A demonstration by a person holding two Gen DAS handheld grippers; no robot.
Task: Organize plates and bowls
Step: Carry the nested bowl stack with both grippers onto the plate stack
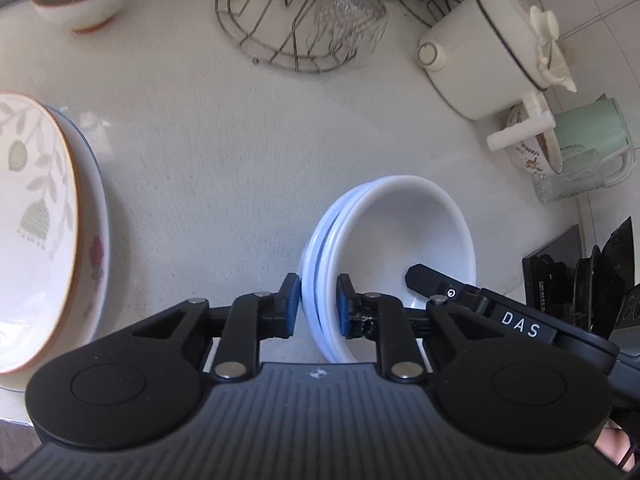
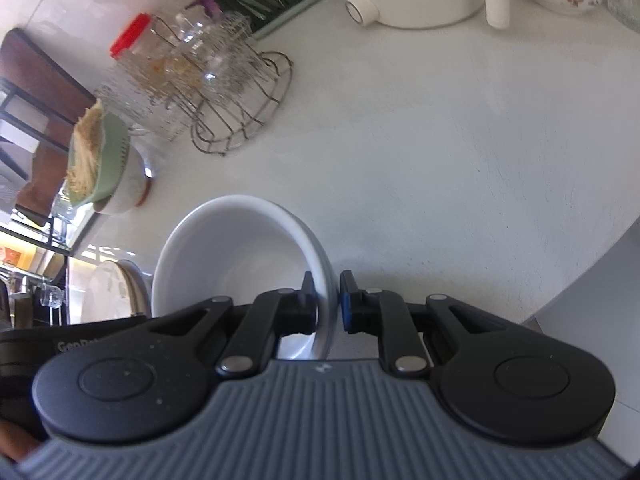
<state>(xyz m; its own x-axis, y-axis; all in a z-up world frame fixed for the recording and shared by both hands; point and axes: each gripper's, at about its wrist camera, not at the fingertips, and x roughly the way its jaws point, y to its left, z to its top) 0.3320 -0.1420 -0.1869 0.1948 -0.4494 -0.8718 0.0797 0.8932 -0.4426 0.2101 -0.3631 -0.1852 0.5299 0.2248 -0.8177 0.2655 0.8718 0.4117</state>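
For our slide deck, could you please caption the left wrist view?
Left gripper pinches the rim of nested white bowls beside stacked floral plates on the counter.

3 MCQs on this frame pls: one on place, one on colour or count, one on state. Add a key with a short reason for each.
1. Where does the floral plate stack lie in the left wrist view?
A. Left of the white bowls
B. Inside the wire rack
C. Right of the kettle

2. What colour is the lid on the clear jar behind the wire rack?
A. Blue
B. Red
C. Green

3. What is the left gripper doing?
A. Open, well clear of everything
B. Gripping the mug handle
C. Shut on the rims of the stacked white bowls

Key:
1 A: the plates lie at the left edge, the bowls right of centre.
2 B: the lid is bright red.
3 C: both blue pads press the nested rims from either side. The right gripper likewise pinches a white bowl's rim.
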